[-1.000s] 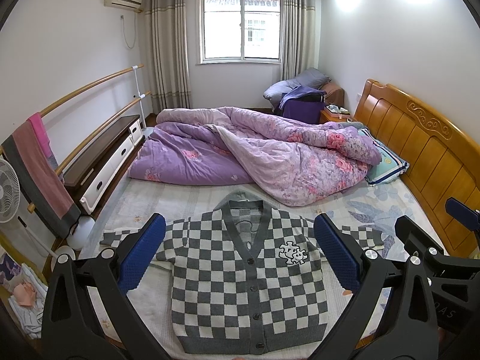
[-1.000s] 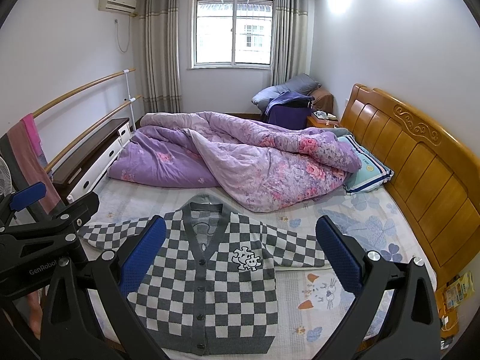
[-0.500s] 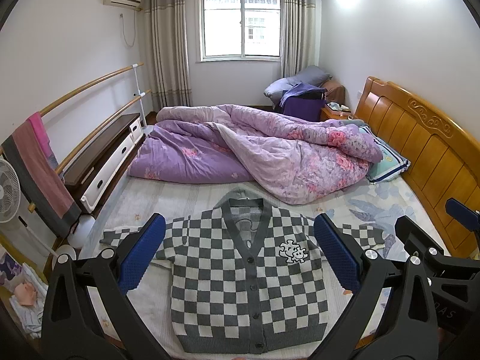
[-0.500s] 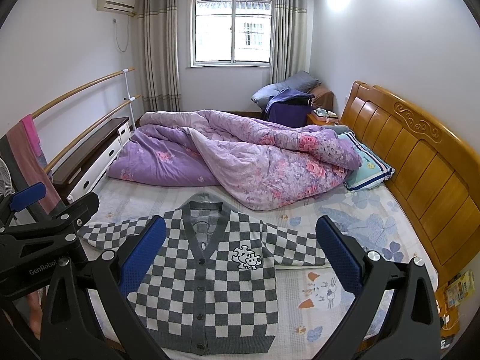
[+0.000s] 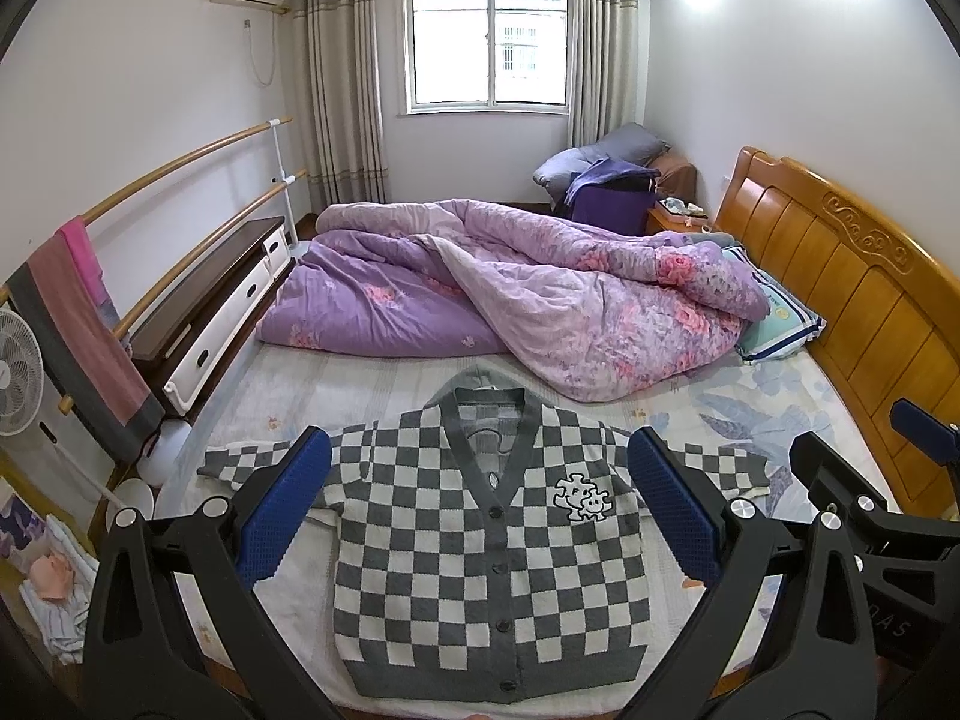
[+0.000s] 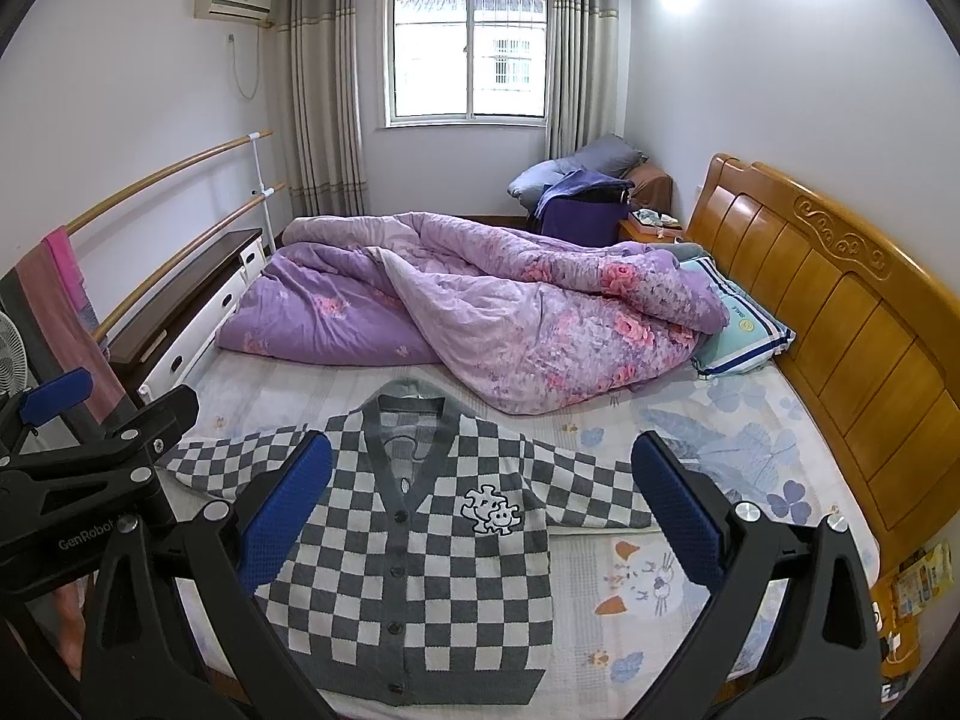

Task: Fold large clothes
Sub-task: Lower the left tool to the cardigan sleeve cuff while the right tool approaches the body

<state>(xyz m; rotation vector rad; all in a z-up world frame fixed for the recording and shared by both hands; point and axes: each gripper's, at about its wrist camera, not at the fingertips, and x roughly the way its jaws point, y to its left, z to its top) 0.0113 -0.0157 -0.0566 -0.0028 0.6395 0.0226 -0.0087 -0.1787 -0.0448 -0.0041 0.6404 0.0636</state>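
Checkered cardigan [image 5: 489, 546] unmoved; both grippers hovering.

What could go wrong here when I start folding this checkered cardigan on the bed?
The cardigan lies flat with its hem at the mattress edge, so a tug toward you may slide it off. The purple quilt sits just past the collar, leaving little room to shift the fold. Both the left tongs and the right tongs are open and hold nothing; pinching one knit layer could drag the sleeves crooked.

Knitted checked cardigan [image 5: 486, 552], glossy wooden headboard [image 5: 840, 276], quilted duvet [image 5: 540, 306]
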